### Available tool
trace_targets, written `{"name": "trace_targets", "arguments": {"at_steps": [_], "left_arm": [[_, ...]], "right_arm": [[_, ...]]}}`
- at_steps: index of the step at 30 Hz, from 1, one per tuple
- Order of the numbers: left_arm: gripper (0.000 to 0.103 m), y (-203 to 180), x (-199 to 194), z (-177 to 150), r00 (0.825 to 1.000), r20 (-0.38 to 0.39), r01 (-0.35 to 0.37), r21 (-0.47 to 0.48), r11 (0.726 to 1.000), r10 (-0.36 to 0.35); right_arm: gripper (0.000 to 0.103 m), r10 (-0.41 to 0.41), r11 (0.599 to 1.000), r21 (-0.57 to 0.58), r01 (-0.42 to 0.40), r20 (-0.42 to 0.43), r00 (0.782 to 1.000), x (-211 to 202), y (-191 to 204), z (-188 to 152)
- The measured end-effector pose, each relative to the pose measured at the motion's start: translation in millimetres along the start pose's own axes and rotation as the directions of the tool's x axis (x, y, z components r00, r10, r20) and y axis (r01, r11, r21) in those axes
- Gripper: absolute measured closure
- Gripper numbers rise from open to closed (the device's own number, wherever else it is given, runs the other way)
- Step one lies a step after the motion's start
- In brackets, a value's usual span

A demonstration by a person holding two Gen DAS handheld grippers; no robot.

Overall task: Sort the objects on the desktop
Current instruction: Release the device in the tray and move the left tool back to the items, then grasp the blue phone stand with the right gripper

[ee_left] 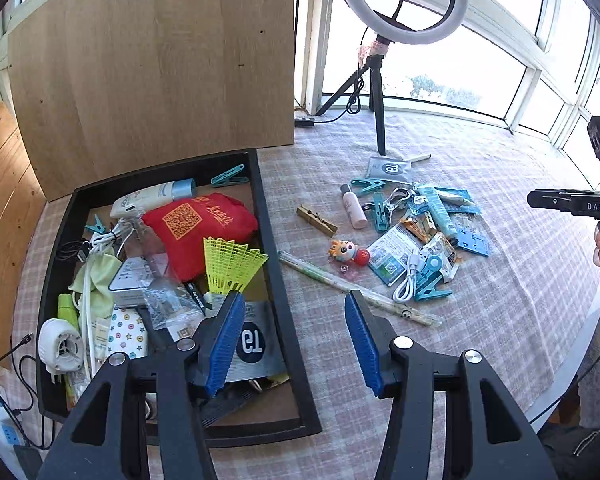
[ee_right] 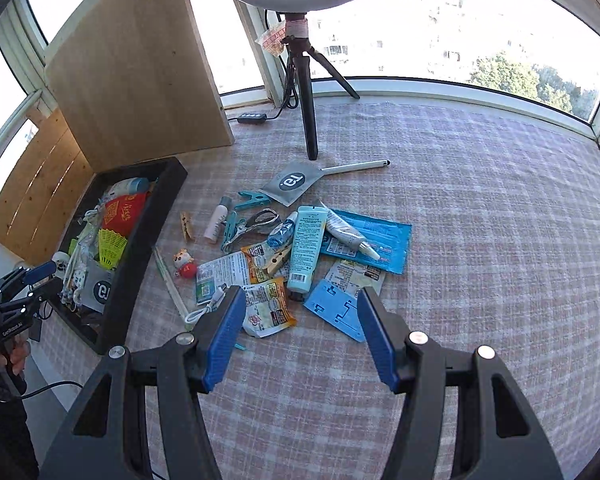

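Right of black tray (ee_left: 268, 216), loose pile sits ahead of right gripper (ee_right: 302, 334), jaws wide, empty, nearer arm. Left gripper (ee_left: 294, 338) wide, empty, over tray edge.

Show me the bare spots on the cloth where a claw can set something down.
Bare cloth runs right of the blue packet toward the window, and in front of the right claw. A narrower strip lies between the black tray and the wooden clothespin. The pile around the turquoise tube is crowded; the tray is full.
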State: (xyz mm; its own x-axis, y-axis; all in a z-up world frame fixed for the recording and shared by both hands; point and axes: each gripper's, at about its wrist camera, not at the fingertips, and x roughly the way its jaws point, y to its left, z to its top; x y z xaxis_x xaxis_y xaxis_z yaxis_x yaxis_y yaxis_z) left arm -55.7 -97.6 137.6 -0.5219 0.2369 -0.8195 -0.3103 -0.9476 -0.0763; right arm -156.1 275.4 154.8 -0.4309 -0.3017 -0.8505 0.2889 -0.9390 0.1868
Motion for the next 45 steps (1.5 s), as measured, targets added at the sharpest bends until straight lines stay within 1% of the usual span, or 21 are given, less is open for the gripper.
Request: {"name": "trace_targets", "arguments": {"at_steps": [3, 6, 8, 13, 15, 19, 21, 25, 29, 31, 33, 34, 36, 37, 38, 42, 43, 45], "left_arm": [[0.054, -25, 22, 9, 1.000, -0.018, 0.004, -0.024, 1.000, -0.005], [0.054, -45, 44, 18, 0.999, -0.041, -0.022, -0.009, 1.000, 0.022], [0.054, -53, 58, 21, 0.997, -0.070, 0.009, -0.006, 1.000, -0.010], [0.054, -66, 90, 29, 0.992, -0.123, -0.016, 0.036, 0.999, 0.021], [0.052, -67, 101, 33, 0.990, -0.141, -0.024, 0.059, 0.998, 0.032], [0.052, -68, 126, 40, 0.980, -0.184, -0.051, 0.102, 0.993, 0.069], [0.052, -67, 138, 44, 0.975, -0.208, -0.059, 0.108, 0.992, 0.080], [0.051, -66, 153, 49, 0.971, -0.230, -0.050, 0.101, 0.994, 0.072], [0.047, -70, 168, 54, 0.966, -0.249, -0.042, 0.112, 0.993, 0.068], [0.050, -74, 174, 52, 0.962, -0.261, -0.042, 0.127, 0.991, 0.075], [0.056, -74, 172, 53, 0.968, -0.245, -0.023, 0.110, 0.994, 0.049], [0.061, -74, 171, 53, 0.969, -0.246, -0.010, 0.097, 0.995, 0.034], [0.063, -73, 169, 54, 0.971, -0.237, -0.012, 0.095, 0.995, 0.034], [0.074, -74, 169, 54, 0.971, -0.235, -0.018, 0.099, 0.995, 0.041], [0.074, -74, 168, 54, 0.971, -0.233, -0.025, 0.103, 0.994, 0.048], [0.074, -73, 164, 57, 0.973, -0.229, -0.016, 0.101, 0.995, 0.039], [0.074, -72, 163, 57, 0.973, -0.226, -0.015, 0.101, 0.995, 0.037], [0.075, -70, 161, 58, 0.974, -0.223, -0.011, 0.093, 0.996, 0.032]], "right_arm": [[0.046, 0.010, 0.996, -0.087, -0.012, -0.023, 1.000, 6, -8, -5], [0.046, 0.002, 0.986, -0.167, -0.012, -0.063, 0.998, 23, -12, -10], [0.046, -0.008, 0.978, -0.206, -0.011, -0.089, 0.996, 37, -18, -13], [0.046, -0.014, 0.952, -0.303, -0.040, -0.176, 0.984, 76, -22, -21], [0.046, -0.016, 0.936, -0.347, -0.056, -0.202, 0.979, 89, -20, -24], [0.046, -0.039, 0.908, -0.416, -0.058, -0.221, 0.975, 107, -12, -25], [0.046, -0.041, 0.895, -0.441, -0.062, -0.222, 0.974, 110, -9, -25], [0.046, -0.036, 0.882, -0.465, -0.078, -0.232, 0.972, 114, -6, -23], [0.046, -0.039, 0.882, -0.463, -0.084, -0.250, 0.968, 126, -8, -19], [0.046, -0.030, 0.886, -0.454, -0.096, -0.263, 0.964, 130, -11, -18], [0.046, -0.023, 0.888, -0.448, -0.107, -0.275, 0.961, 134, -12, -17], [0.046, -0.020, 0.887, -0.448, -0.111, -0.278, 0.960, 134, -13, -17], [0.046, -0.018, 0.884, -0.452, -0.116, -0.281, 0.960, 135, -12, -16], [0.046, -0.020, 0.882, -0.457, -0.117, -0.285, 0.958, 135, -11, -16], [0.046, -0.021, 0.880, -0.460, -0.120, -0.290, 0.957, 135, -11, -17], [0.046, -0.011, 0.863, -0.484, -0.147, -0.309, 0.951, 130, -4, -25], [0.047, -0.024, 0.855, -0.500, -0.137, -0.302, 0.953, 130, -2, -29], [0.053, -0.052, 0.843, -0.527, -0.108, -0.281, 0.958, 128, 2, -33]]}}
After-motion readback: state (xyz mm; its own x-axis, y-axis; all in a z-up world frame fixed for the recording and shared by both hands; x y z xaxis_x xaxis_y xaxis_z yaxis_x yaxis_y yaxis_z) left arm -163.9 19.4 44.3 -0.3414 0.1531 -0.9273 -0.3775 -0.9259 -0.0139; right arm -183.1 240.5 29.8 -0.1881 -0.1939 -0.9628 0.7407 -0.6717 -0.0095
